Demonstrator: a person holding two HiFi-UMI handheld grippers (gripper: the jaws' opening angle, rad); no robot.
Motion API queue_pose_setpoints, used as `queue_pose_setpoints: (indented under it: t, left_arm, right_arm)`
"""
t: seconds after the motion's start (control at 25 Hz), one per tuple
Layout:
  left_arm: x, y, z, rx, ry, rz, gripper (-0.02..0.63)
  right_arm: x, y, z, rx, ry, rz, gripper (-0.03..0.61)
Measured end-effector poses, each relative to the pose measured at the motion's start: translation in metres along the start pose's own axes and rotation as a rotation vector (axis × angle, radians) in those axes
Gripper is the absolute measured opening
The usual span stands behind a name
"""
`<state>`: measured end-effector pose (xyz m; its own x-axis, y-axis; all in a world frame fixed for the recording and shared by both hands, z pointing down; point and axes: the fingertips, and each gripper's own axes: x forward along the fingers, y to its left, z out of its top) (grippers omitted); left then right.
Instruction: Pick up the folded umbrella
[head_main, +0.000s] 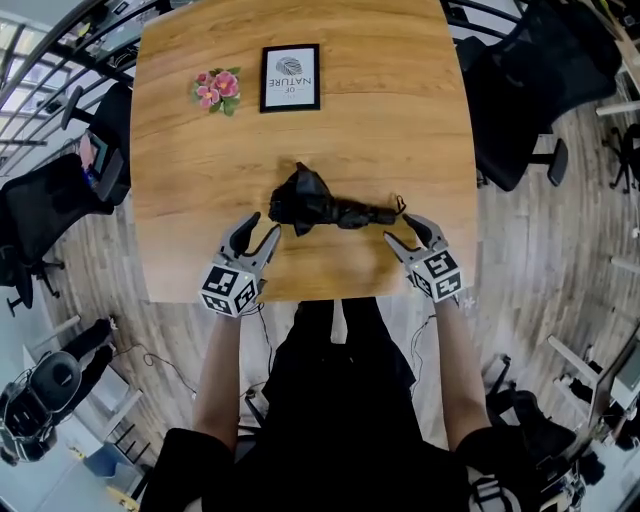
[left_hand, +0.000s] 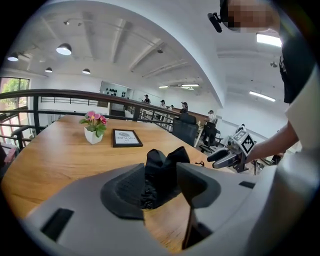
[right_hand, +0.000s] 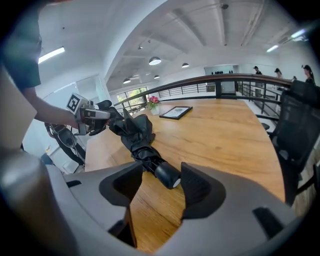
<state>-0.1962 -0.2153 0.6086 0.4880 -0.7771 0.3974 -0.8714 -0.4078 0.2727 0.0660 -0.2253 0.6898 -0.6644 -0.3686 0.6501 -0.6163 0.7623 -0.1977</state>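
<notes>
The folded black umbrella (head_main: 322, 205) lies crosswise on the wooden table (head_main: 400, 120), its bunched canopy to the left and its round handle end (right_hand: 168, 175) to the right. My left gripper (head_main: 262, 226) stands open just in front of the canopy end, and the fabric (left_hand: 162, 167) shows between its jaws without the pads pressing on it. My right gripper (head_main: 401, 228) is open at the handle end, its jaws standing on either side of the handle with a gap. Each gripper shows in the other's view: the right gripper (left_hand: 222, 156) and the left gripper (right_hand: 100, 114).
A framed print (head_main: 290, 77) and a small pot of pink flowers (head_main: 217, 88) stand at the table's far side. Black office chairs (head_main: 520, 90) flank the table on the right, with another chair (head_main: 50, 215) on the left. The table's near edge (head_main: 300, 293) runs just behind the grippers.
</notes>
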Motion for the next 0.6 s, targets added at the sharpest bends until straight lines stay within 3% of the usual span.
queue_pose_setpoints:
  t: [0.2,0.6]
  left_arm:
    - [0.018,0.019,-0.022,-0.022,0.053,-0.006,0.244]
    - [0.050,0.035,-0.058,-0.029,0.137,-0.057,0.282]
  right_arm:
    - [0.020,-0.009,-0.014,0.019,0.034,-0.006,0.261]
    - [0.029,-0.025,-0.021,0.082,0.037,-0.055,0.284]
